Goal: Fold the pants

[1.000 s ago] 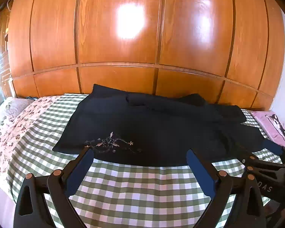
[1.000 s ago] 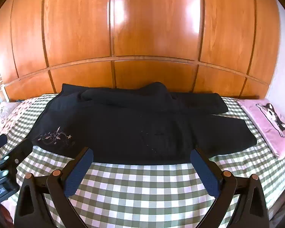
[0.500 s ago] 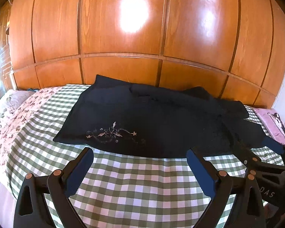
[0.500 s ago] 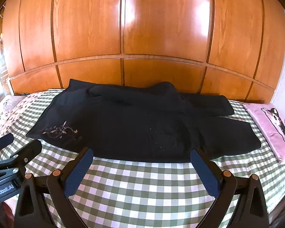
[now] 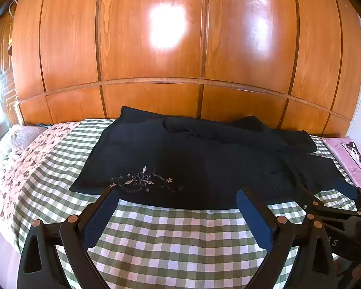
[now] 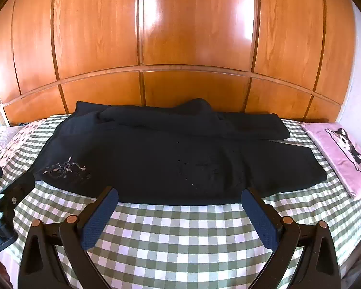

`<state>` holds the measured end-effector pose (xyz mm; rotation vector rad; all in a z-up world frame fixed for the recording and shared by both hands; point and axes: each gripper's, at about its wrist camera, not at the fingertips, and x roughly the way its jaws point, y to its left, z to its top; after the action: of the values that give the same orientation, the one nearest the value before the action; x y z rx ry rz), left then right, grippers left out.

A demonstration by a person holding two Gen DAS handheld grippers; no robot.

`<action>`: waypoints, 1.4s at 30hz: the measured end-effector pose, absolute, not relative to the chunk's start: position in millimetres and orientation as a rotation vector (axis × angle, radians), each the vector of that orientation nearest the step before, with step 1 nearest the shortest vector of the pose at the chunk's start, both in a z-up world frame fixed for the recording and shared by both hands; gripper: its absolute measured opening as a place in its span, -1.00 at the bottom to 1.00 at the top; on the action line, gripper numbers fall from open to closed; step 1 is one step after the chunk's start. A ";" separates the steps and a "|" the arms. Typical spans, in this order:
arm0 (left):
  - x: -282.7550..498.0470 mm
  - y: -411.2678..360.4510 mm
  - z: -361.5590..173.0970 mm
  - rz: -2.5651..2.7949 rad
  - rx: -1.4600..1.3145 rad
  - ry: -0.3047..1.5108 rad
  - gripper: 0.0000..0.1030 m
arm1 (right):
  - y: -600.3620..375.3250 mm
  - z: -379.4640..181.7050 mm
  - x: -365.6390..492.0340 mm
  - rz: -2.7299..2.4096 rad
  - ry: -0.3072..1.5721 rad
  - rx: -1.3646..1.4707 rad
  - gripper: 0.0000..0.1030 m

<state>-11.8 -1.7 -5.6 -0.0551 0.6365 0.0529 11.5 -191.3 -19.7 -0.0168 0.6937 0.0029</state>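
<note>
**Both my grippers spread wide before the black pants**

The black pants (image 6: 170,159) lie flat across the checked bedspread (image 6: 180,236). My left gripper (image 5: 177,198) and right gripper (image 6: 180,198) hang spread wide, holding nothing, nearer the pants' front edge than a second ago. No writing reads whole.

Left wrist view looks low over the near bed edge, forward between its spread fingers, toward the wooden wall (image 5: 156,48); right gripper (image 5: 334,200) juts in beside it. Right wrist view sits alongside, same heading, similar closeness. Both share the dark pants (image 5: 204,159) (image 6: 170,154) straight ahead.
</note>
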 end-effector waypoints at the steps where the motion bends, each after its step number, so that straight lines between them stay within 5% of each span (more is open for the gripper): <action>1: -11.7 -2.0 -5.6 0.055 -0.053 0.637 0.94 | -191.8 -19.8 12.5 0.003 0.695 -0.016 0.99; 42: 17.9 11.5 -38.7 -0.058 -0.185 0.756 0.95 | -231.0 -60.0 33.8 0.042 0.802 0.111 0.99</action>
<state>17.9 11.5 -38.7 -0.1849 0.7562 -0.0584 33.8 -231.0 -60.0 0.1105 0.8015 0.0417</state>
